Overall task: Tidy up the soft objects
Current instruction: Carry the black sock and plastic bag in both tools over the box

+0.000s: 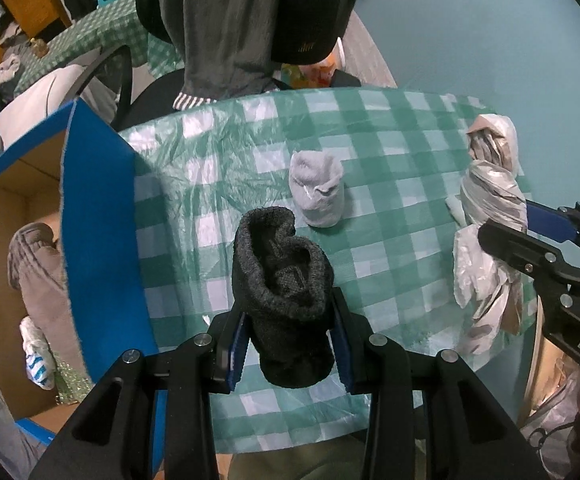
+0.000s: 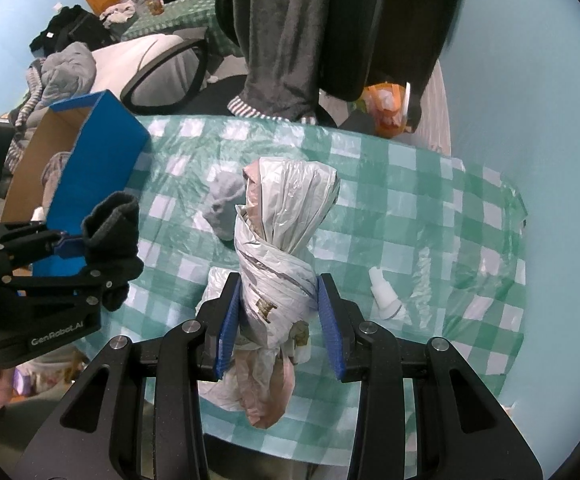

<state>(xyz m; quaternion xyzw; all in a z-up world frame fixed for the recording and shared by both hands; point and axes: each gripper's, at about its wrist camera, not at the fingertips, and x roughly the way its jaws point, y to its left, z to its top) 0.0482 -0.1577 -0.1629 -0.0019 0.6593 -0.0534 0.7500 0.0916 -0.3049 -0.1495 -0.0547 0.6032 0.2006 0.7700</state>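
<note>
1. Both grippers hold a soft item clear of the checked tablecloth point(image 1: 389, 140). The left gripper point(image 1: 290, 346) is clamped on a rolled dark grey sock point(image 1: 282, 276); the right gripper point(image 2: 280, 320) is clamped on a twisted bundle of plastic bags point(image 2: 282, 240). This looks like the carrying step, between pick-up and drop.
2. The next move probably calls for taking the sock sideways over the blue cardboard box point(image 1: 98, 216), clearing its raised wall, then letting go. Where the bag bundle belongs I cannot tell.
3. A rolled light grey sock point(image 1: 317, 190) lies on the cloth, not yet sorted.
4. The left wrist view looks into the box, where soft items already lie. The right wrist view alone shows a small white bottle point(image 2: 385, 294) lying on the cloth.
</note>
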